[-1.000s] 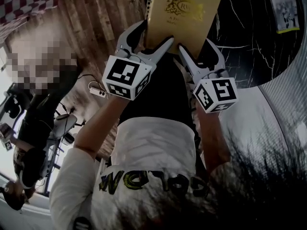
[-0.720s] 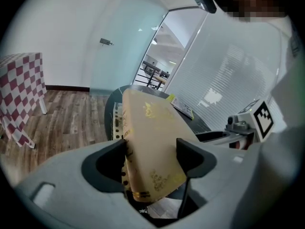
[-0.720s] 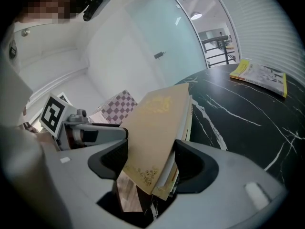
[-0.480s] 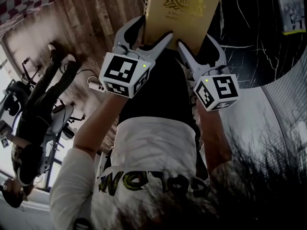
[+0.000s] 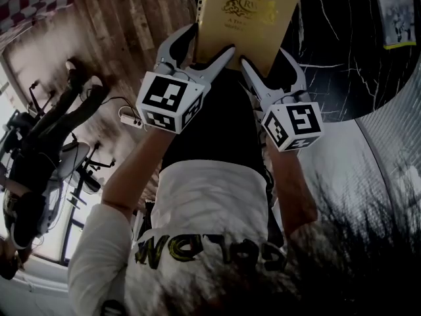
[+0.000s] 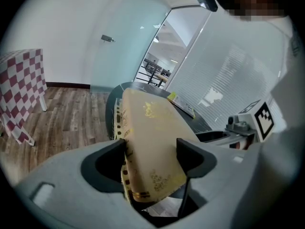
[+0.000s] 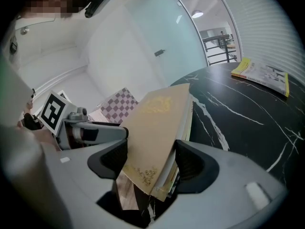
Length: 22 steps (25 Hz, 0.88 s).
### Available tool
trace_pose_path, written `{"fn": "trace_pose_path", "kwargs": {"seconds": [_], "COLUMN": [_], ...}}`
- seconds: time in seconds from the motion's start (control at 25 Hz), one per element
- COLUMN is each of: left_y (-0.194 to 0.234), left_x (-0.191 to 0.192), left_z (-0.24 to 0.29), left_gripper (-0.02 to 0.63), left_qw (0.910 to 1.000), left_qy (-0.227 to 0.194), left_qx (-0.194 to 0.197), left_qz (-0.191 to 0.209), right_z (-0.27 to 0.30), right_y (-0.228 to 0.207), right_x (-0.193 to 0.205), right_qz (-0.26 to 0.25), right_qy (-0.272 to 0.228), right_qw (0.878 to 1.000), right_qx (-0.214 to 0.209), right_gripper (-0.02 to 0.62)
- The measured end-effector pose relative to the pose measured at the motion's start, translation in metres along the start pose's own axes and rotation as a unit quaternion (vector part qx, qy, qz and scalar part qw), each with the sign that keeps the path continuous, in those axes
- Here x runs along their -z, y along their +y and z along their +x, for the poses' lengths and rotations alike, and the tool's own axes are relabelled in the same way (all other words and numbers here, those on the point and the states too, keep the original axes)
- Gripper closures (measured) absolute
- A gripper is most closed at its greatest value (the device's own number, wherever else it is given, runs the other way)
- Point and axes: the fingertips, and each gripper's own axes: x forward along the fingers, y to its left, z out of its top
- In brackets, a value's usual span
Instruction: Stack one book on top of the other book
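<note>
A golden hardback book is held tilted over the near edge of a round black marble table. My left gripper is shut on its lower left corner, with the pads on both covers. My right gripper is shut on the lower right corner. A second, thin yellow-edged book lies flat at the far right of the table, also seen in the right gripper view and the left gripper view.
Wooden floor lies left of the table, with a white power strip and cable. A red-and-white checkered panel stands at the far left. A person and office chairs are at the left. A frosted glass wall is behind.
The grippers and the golden book have barely shifted. The person in the background at left has moved.
</note>
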Motion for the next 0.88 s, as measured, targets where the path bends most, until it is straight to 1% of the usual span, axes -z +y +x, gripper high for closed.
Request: {"fn": "trace_pose_path", "kwargs": {"seconds": [0.12, 0.28, 0.44, 0.6, 0.68, 0.84, 0.88], "left_y": [0.001, 0.005, -0.001, -0.03, -0.046, -0.077, -0.083], "left_x": [-0.001, -0.008, -0.029, -0.045, -0.055, -0.084, -0.092], "left_z": [-0.001, -0.015, -0.033, -0.062, -0.071, -0.09, -0.097], "left_gripper": [0.264, 0.264, 0.265, 0.267, 0.267, 0.269, 0.281], "left_qw": [1.0, 0.9998, 0.9992, 0.999, 0.9983, 0.9945, 0.9932], "left_qy": [-0.004, -0.013, -0.035, -0.043, -0.054, -0.085, -0.094], "left_qx": [-0.004, -0.017, -0.018, 0.001, 0.011, 0.025, 0.029], "left_qz": [0.003, 0.001, 0.009, 0.013, 0.021, 0.056, 0.063], "right_z": [0.0, -0.01, -0.03, -0.057, -0.068, -0.091, -0.098], "right_y": [-0.001, -0.002, -0.001, 0.021, 0.032, 0.057, 0.063], "right_x": [-0.001, -0.006, -0.027, -0.04, -0.051, -0.082, -0.09], "right_qz": [-0.009, -0.014, -0.035, -0.049, -0.058, -0.081, -0.086], "right_qy": [0.003, -0.001, -0.024, -0.041, -0.057, -0.094, -0.104], "right_qw": [1.0, 1.0, 0.998, 0.998, 0.996, 0.992, 0.991], "right_qx": [0.006, 0.024, 0.037, 0.03, 0.021, 0.004, 0.001], "right_gripper": [0.275, 0.282, 0.282, 0.316, 0.332, 0.351, 0.361]}}
